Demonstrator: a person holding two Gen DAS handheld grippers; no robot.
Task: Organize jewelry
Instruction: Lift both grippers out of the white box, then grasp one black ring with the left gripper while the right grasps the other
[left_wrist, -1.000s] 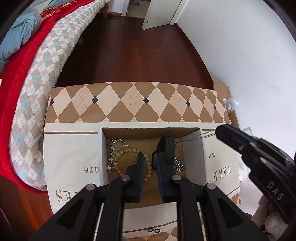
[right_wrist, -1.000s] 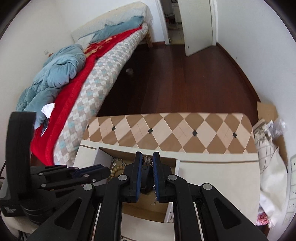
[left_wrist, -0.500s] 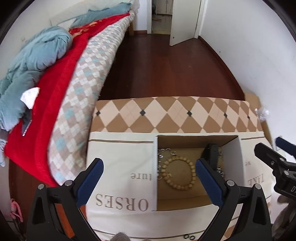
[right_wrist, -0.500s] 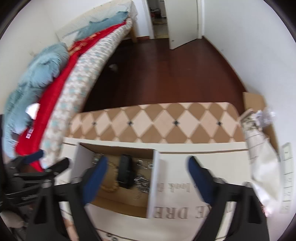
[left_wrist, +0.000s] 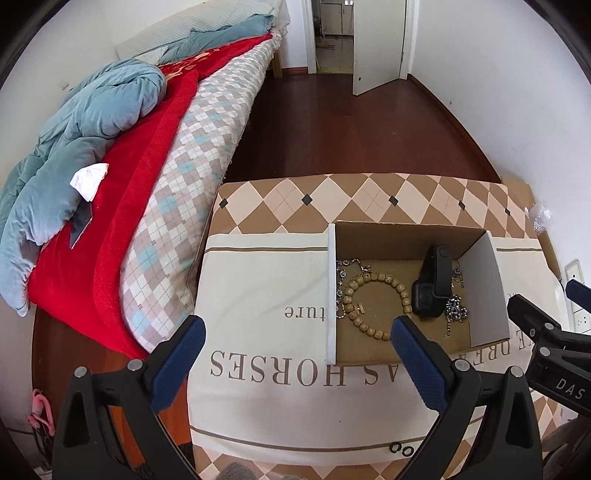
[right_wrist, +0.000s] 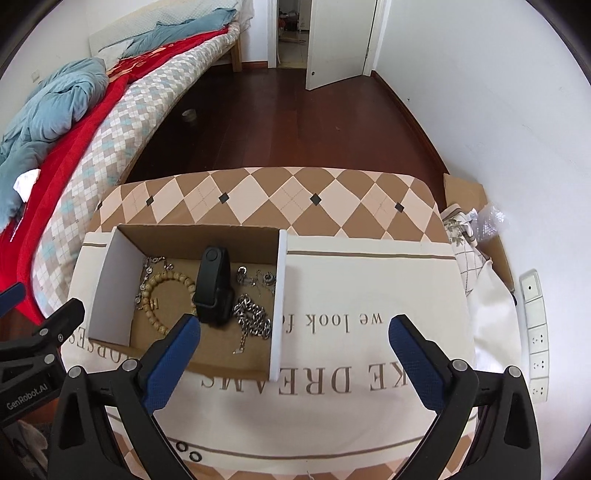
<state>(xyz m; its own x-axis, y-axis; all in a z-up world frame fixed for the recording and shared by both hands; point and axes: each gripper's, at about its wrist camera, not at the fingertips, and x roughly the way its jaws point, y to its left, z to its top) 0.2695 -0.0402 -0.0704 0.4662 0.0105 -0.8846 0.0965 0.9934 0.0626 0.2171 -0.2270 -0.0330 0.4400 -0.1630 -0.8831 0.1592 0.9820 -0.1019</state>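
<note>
An open cardboard box sits on a cloth-covered table. Inside lie a wooden bead bracelet, a black wristband, and silver chains. My left gripper is open and empty, above the cloth left of the box. My right gripper is open and empty, above the box's right wall and the cloth. Each gripper shows at the edge of the other's view.
A bed with red and blue blankets runs along the left. Two small black rings lie on the cloth near the front edge. A power strip and bags lie at the right by the wall.
Both grippers were shut down in the box a second ago. They opened, rose and pulled back. The black wristband now lies free in the box.
</note>
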